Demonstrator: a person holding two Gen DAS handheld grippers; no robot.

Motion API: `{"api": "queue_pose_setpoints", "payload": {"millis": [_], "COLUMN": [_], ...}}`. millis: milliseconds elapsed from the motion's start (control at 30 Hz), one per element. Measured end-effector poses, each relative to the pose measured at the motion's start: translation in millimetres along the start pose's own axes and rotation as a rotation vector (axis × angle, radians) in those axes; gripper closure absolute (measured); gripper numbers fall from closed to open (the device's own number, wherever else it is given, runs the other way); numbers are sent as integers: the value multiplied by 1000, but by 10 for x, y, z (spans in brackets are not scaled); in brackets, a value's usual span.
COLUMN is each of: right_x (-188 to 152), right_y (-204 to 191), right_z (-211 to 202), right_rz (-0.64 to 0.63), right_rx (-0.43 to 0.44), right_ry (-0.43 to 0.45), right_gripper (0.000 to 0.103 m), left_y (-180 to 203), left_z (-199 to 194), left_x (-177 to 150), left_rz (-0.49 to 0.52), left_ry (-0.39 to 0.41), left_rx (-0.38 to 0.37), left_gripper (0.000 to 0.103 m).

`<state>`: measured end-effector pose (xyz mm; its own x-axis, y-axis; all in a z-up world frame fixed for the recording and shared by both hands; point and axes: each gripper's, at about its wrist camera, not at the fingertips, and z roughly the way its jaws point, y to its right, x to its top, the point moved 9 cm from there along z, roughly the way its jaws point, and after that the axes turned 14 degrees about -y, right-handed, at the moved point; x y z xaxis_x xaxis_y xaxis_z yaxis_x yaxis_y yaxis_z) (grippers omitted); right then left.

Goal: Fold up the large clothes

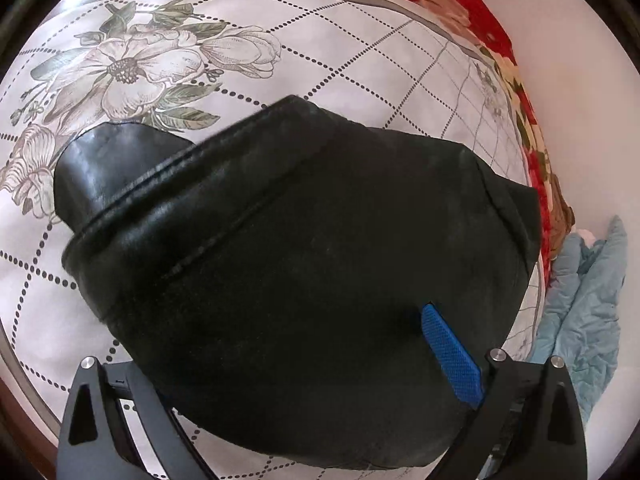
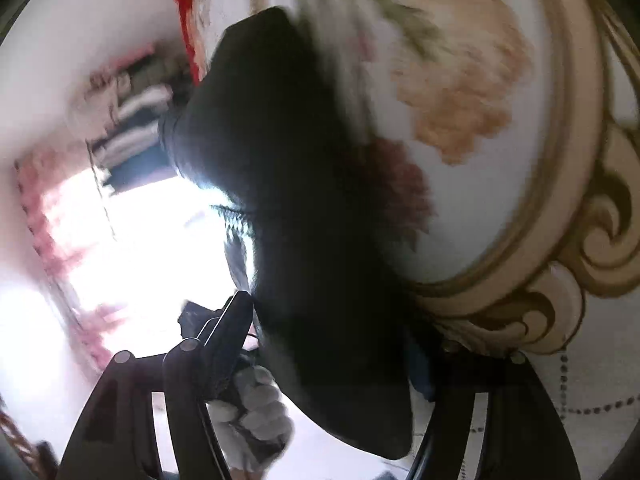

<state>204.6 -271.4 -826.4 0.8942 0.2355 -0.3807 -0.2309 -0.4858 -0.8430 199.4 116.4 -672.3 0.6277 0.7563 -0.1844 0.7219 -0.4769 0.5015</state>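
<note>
Mid-fold, by judgement: black leather jacket [image 1: 304,264] lifted over bed sheet [image 1: 340,60], floral, dotted grid. Left gripper [image 1: 320,384] clamped on jacket, blue pad visible. Right gripper [image 2: 332,360] buried in jacket [image 2: 304,200]; grip state could not be told. Next: carry fold across, lay flat. Red blanket [image 1: 460,4] far right; blue cloth [image 1: 580,312] right.

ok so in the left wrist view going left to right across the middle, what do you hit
white bedsheet printed with grey flowers → black leather jacket → blue textured tong pad → red floral blanket edge → crumpled light blue garment
</note>
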Motion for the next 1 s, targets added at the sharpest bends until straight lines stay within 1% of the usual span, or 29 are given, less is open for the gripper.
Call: {"api": "queue_pose_setpoints", "payload": {"millis": [33,67,100,133,167,200,233,267,333,367,400,433,467,500,533,567,600,700,800,1000], "right_x": [35,69,121,149,184,222,223,258,301,281,281,247,218,189,101,41,42,-32,35,92], "right_y": [-15,-1,51,62,59,31,15,-54,-97,-123,-137,-139,-155,-182,-133,-105,-143,-177,-354,-747], "right_z": [-61,-146,-153,-132,-44,58,68,167,266,299,291,319,311,307,262,201,191,97,23,-350], "right_rz": [-17,-22,3,16,21,14,8,-4,-12,-21,-29,-26,-30,-35,-41,-41,-39,-41,-60,-129], "right_rx": [-35,-50,-32,-3,36,40,35,30,-11,-21,-32,-29,-27,-24,-19,-15,-4,6,5,15], "right_ry": [28,53,47,35,-3,-39,-57,-94,-124,-118,-90,-76,-49,-28,-9,7,22,57,81,127], "right_gripper": [31,31,31,31,31,31,29,23,25,30,42,45,51,55,59,62,64,67,69,72], "left_y": [-1,9,9,10,21,19,19,8,-2,-6,-18,-39,-45,-49,-49,-22,4,135,303,663], "left_z": [-3,5,7,16,34,41,47,38,5,-10,-37,-77,-105,-142,-194,-227,-274,-379,-486,-747], "left_x": [0,13,9,7,19,24,33,31,45,67,90,119,140,163,190,222,240,272,295,428], "left_rz": [5,9,18,28,32,34,36,36,36,36,31,25,23,28,38,46,58,103,140,165], "left_ry": [-3,-6,-7,-10,-11,-12,-14,-14,-2,6,21,43,58,75,95,112,125,156,187,232], "left_rx": [5,8,14,22,27,30,33,32,32,34,40,51,51,51,54,51,48,68,81,22], "left_gripper": [3,3,3,3,3,3,3,3,3,3,10,16,29,45,52,65,73,81,85,88]}}
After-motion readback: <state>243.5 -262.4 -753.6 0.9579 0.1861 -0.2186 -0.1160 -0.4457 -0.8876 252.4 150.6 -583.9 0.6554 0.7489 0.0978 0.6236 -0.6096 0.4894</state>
